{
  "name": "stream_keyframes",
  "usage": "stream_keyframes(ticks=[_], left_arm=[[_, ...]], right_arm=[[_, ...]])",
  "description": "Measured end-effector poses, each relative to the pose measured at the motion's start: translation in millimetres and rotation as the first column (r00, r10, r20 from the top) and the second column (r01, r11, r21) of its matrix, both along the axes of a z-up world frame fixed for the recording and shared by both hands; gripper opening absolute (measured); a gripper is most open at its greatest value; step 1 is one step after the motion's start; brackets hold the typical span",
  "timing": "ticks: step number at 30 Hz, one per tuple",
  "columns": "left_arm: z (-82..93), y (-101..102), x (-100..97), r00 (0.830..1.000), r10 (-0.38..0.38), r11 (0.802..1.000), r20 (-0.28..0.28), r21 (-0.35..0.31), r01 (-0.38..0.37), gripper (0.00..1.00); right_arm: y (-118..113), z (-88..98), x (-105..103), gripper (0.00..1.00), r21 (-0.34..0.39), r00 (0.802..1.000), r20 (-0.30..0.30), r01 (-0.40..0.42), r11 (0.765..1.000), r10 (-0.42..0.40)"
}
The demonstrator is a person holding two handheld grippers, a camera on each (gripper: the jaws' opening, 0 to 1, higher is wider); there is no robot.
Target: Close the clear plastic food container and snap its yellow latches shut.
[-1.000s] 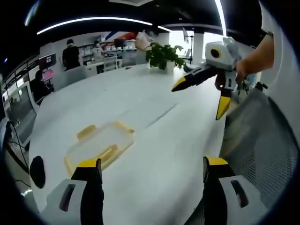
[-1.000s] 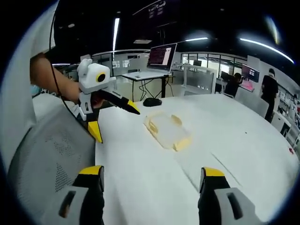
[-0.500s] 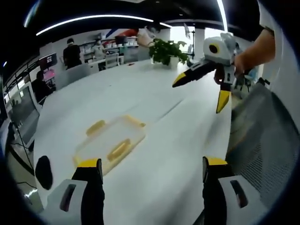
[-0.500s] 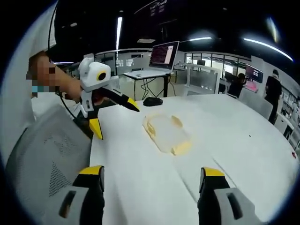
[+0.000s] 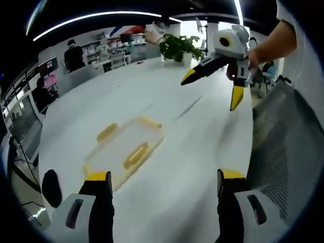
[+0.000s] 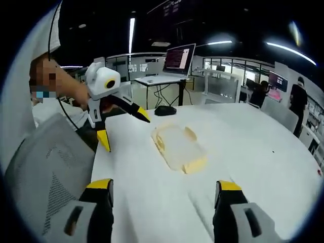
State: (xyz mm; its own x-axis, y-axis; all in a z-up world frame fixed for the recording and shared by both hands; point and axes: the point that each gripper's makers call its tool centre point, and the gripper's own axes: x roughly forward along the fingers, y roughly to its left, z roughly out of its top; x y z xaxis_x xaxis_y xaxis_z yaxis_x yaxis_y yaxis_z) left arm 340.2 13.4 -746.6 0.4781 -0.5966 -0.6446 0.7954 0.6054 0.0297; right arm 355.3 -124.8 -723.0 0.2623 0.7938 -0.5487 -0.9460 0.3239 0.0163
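A clear, shallow plastic container (image 5: pixel 124 151) with yellow latches (image 5: pixel 135 155) on its sides lies flat on the white table (image 5: pixel 177 152). It also appears in the right gripper view as the container (image 6: pixel 178 146), mid-table. My left gripper (image 5: pixel 164 178) is open and hovers a short way short of the container, holding nothing. My right gripper (image 6: pixel 163 186) is also open and empty, further back from it. Each shows in the other's view, held in a hand above the table edge with its jaws spread: the right gripper (image 5: pixel 212 88) and the left gripper (image 6: pixel 124 130).
A grey mesh chair back (image 5: pixel 283 152) stands at the table's edge beside the person. A black mouse (image 6: pixel 164 110) lies past the container, and a monitor (image 6: pixel 179 55) stands on a desk behind. A potted plant (image 5: pixel 177 48) sits at the far end. People sit in the background.
Both views have edged nearer the container, which looks larger and more central in the left gripper view. Both grippers stay open and the container has not moved.
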Motion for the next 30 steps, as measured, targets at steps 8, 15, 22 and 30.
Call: stream_keyframes(ticks=[8, 15, 22, 30], left_arm=[[-2.7, 5.0, 6.2, 1.000, -0.002, 1.000, -0.002, 0.012, 0.002, 0.83], [-7.2, 18.9, 13.6, 1.000, -0.012, 0.999, -0.001, 0.042, 0.012, 0.82], [-11.8, 32.5, 20.5, 1.000, -0.024, 0.997, -0.003, 0.073, 0.024, 0.82], [-14.6, 45.4, 29.7, 0.998, -0.055, 0.993, 0.006, 0.107, 0.054, 0.81]], right_arm=[[5.8, -2.8, 9.9, 0.82, -0.013, 1.000, 0.010, -0.023, 1.000, 0.023], [14.5, -6.3, 13.5, 0.82, -0.021, 0.999, 0.012, -0.053, 0.998, 0.053], [21.6, -7.9, 19.3, 0.81, -0.027, 0.996, 0.013, -0.087, 0.996, 0.088], [30.5, -9.3, 32.7, 0.81, -0.050, 0.992, 0.022, -0.123, 0.991, 0.124]])
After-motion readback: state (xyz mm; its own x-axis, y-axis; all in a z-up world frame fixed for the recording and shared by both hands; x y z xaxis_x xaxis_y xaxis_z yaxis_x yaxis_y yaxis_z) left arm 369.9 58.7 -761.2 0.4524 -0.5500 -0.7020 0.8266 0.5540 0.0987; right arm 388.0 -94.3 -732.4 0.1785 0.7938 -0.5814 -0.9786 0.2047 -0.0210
